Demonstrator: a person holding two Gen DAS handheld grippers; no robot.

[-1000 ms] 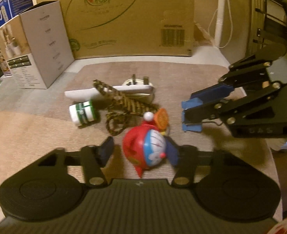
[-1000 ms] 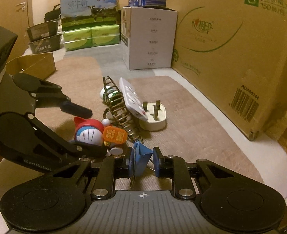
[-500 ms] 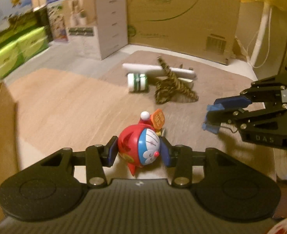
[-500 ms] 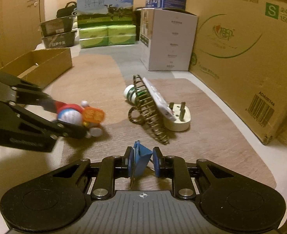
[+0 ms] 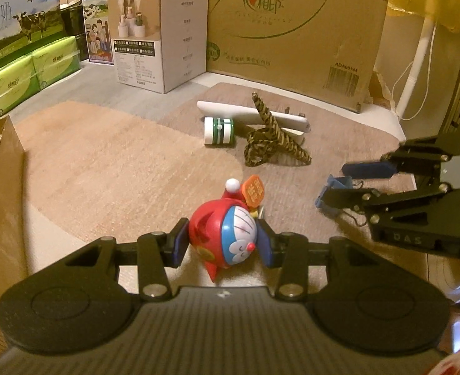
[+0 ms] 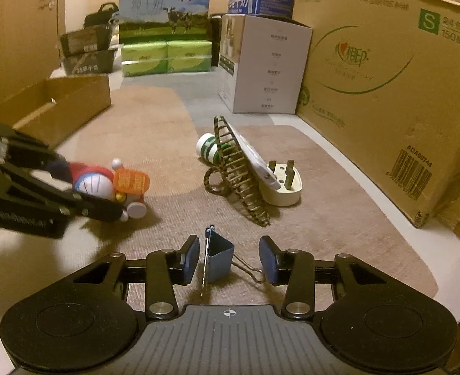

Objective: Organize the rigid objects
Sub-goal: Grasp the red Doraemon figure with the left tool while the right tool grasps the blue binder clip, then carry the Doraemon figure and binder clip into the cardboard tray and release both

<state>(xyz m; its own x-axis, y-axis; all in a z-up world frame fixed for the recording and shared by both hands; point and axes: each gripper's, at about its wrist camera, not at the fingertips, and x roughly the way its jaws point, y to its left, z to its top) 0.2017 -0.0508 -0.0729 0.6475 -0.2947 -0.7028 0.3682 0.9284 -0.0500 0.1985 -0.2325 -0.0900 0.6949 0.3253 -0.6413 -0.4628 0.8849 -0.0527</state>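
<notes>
Left gripper: dark blue pads closed on the sides of a red-and-blue round-headed cartoon cat figurine of hard plastic, carried clear of the floor; its orange sign pokes out toward 1 o'clock. Judged light, rigid, glossy and a bit slippery; the broad round head is the sound place to grip, the sign and small white bobble look breakable.

Right gripper: jaws have just been opening, pads now apart, a small blue folded-steel binder clip standing between them on the floor, touched by neither pad as far as shows. Judged light, stiff, springy at its wire handles; best taken across the flat blue body.

At 12 o'clock of the right gripper, well apart: mottled brown toothed hair claw, white remote-like bar, cream wall plug, green-and-white small jar, all heaped and touching.

Surface: beige-brown short-pile mat, soft, grippy.

Room: open cardboard tray at 10 o'clock, white carton, large brown carton, green tissue packs, warm dim light
</notes>
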